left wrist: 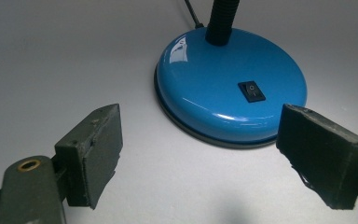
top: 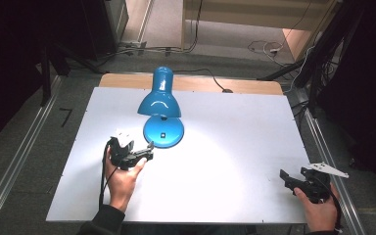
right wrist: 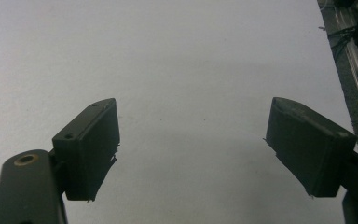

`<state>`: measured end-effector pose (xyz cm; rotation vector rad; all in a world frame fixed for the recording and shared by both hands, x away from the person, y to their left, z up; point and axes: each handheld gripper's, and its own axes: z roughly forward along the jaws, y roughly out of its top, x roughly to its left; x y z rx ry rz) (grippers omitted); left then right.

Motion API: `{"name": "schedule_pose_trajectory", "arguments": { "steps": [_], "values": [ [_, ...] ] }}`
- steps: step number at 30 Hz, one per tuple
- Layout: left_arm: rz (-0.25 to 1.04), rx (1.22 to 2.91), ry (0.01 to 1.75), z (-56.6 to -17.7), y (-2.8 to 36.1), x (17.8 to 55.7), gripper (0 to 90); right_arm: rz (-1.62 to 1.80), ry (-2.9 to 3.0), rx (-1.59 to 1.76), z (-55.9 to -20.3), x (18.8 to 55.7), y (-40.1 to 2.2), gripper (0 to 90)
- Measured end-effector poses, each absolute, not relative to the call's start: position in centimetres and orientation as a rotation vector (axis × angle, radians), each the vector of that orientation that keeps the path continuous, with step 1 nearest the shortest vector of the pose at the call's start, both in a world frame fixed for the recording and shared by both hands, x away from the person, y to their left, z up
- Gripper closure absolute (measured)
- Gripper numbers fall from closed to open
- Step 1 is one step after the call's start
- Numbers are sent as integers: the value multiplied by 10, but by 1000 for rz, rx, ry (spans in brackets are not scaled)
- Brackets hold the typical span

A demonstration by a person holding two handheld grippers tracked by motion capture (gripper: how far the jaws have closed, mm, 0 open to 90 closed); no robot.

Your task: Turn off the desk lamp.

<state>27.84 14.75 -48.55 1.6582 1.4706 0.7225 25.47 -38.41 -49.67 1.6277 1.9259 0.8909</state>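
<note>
- Left gripper (left wrist: 200,158) jaws spread wide, empty, just short of blue lamp base (left wrist: 214,84) (switch (left wrist: 251,91) faces it).
- Right gripper (right wrist: 193,149) released too, well right of lamp, over bare table (right wrist: 168,56).

Two black handheld grippers: the left gripper (top: 142,155) trails a black cable; the right gripper (top: 293,180) carries a grey triangular plate. A dark sleeve (top: 103,223) covers the left forearm.

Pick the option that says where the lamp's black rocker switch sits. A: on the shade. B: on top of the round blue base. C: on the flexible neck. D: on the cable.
B: the left gripper view shows the switch set into the top of the blue base, in front of the black neck.
</note>
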Motion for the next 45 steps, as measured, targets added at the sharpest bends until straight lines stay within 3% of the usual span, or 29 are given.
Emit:
{"name": "schedule_pose_trajectory", "arguments": {
  "steps": [20,37,44,45],
  "values": [
    [737,1662,1452,-485,136,289,220,889,1927,1631,-497,255,-384,160],
    [730,1671,1423,-486,123,299,359,892,1923,1634,-497,255,-384,161],
    [706,1684,1394,-487,117,304,522,897,1922,1632,-497,255,-384,161],
    [710,1685,1387,-487,116,304,595,899,1921,1635,-496,254,-384,161]
  ]
}}
